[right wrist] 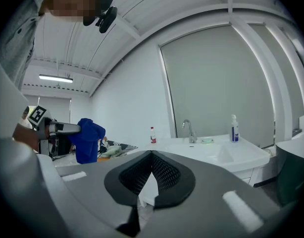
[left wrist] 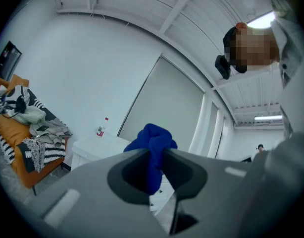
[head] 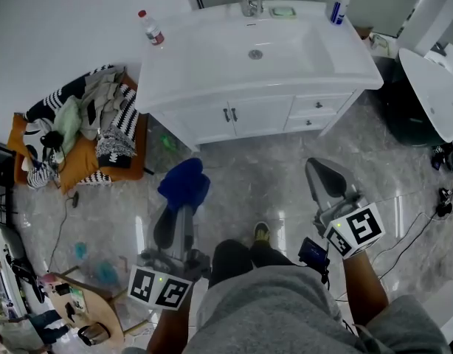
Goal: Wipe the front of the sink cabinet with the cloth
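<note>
Blue cloth (head: 184, 184) is hanging pinched in the left gripper (left wrist: 157, 157) over the grey floor (head: 249, 172), well short of the white sink cabinet (head: 257, 113). The right gripper (right wrist: 151, 156) is hovering empty, jaws pressed together. An orange sofa (head: 83, 161) heaped with clothes (head: 101, 109) is sitting beside the cabinet.

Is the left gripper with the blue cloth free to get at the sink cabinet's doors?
Probably yes: only bare floor lies between the left gripper with its cloth and the cabinet doors, though they aren't touching yet.
</note>
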Demonstrator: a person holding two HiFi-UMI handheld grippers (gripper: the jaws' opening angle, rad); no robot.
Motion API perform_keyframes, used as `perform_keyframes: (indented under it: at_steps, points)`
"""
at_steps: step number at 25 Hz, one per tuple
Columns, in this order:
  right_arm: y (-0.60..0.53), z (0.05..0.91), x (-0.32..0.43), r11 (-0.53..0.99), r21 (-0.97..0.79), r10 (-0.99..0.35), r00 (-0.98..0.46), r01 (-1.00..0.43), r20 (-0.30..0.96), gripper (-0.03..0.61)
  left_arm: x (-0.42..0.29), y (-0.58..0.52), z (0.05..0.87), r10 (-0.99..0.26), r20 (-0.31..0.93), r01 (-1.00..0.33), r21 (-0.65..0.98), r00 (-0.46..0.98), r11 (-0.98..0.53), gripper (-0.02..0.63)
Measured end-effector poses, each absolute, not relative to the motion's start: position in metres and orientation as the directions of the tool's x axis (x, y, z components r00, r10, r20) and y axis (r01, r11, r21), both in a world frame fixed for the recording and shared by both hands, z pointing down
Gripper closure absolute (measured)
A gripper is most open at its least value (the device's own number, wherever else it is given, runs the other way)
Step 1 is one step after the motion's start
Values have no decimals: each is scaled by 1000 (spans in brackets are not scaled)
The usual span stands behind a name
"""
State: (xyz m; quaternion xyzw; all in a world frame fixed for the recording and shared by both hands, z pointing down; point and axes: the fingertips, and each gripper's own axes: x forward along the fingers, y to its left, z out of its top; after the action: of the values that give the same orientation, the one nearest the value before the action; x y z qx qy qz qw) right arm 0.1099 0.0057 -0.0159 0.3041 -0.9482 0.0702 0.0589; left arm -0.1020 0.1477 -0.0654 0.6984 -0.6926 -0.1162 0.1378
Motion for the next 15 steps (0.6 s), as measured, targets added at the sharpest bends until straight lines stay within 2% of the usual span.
perform_keyframes:
  at_steps: [15]
  points:
    - [11, -22, 75, 792, -54, -592, -786, -608, 178, 581, -138, 142, -59, -998, 17, -918, 393, 61, -49, 545]
